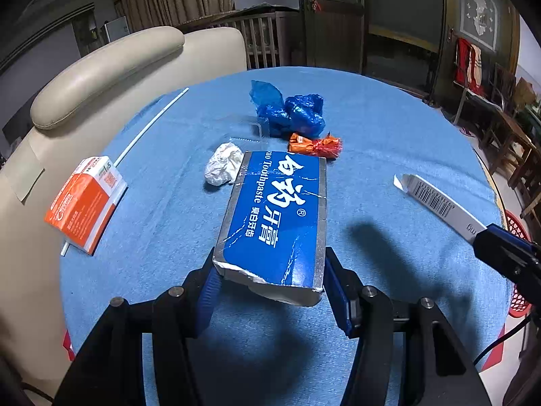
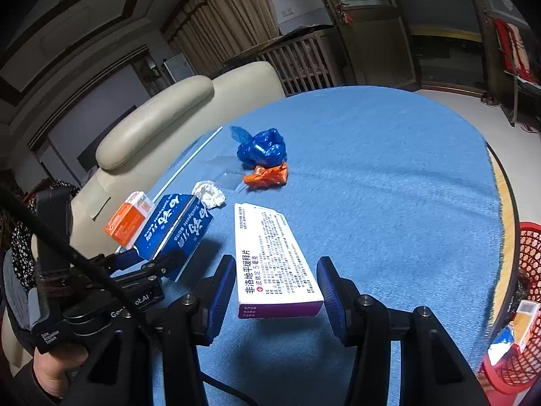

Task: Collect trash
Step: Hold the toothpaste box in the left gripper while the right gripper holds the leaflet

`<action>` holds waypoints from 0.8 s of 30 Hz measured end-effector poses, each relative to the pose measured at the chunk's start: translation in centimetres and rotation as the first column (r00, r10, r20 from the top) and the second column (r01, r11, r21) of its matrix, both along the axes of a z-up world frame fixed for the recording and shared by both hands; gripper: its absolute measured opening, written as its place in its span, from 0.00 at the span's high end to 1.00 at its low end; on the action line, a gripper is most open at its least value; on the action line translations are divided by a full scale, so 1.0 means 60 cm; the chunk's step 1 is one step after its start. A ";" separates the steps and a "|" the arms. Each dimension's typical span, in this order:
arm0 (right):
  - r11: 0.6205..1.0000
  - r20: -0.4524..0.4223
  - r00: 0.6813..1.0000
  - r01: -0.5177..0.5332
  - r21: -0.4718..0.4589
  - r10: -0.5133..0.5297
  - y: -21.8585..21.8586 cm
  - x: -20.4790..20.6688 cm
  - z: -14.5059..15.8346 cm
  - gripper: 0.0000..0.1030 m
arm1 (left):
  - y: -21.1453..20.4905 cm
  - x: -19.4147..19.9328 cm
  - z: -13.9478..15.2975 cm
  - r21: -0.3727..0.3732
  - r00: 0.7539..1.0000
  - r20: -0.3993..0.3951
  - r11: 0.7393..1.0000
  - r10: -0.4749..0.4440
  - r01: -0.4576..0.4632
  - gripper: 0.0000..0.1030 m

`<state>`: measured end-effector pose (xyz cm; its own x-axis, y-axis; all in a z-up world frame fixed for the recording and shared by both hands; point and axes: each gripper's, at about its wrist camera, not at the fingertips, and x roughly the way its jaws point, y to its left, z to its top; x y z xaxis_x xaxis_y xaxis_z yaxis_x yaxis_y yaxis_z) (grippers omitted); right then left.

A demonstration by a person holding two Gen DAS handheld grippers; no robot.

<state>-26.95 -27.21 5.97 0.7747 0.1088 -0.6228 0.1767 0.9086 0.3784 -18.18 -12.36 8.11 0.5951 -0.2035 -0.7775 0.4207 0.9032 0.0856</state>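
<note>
**Two boxes held aloft, basket off at the right hand's three to four o'clock**

Nearest in the right wrist view, the right gripper [image 2: 276, 287] pinches the white and purple medicine box [image 2: 270, 260] by its near end. The right pad touches the box's corner, while the left pad seems a shade off its edge, so I judge the grip light. The box's long axis runs straight out from the fingers toward twelve o'clock, clear of the blue tablecloth [image 2: 389, 186].

The left gripper [image 1: 268, 280] clamps the blue toothpaste box [image 1: 274, 216] across its near end. That long axis also points away toward twelve.

The red basket [image 2: 527, 304] sits beyond the table edge at the right hand's three to four o'clock, with some trash already inside. The right hand looks the nearer, so its box should swing over first.

Farther out on the cloth lie the orange carton [image 1: 84, 203] at nine o'clock, the crumpled tissue [image 1: 223, 164], the orange wrapper [image 1: 314, 145] and the blue plastic bag [image 1: 287, 111] toward twelve.
</note>
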 end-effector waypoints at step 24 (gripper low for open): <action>0.999 0.045 0.998 0.033 0.002 -0.033 -0.013 -0.024 0.029 0.49 | -0.020 -0.006 0.000 -0.008 1.000 -0.008 1.000 -0.019 0.019 0.43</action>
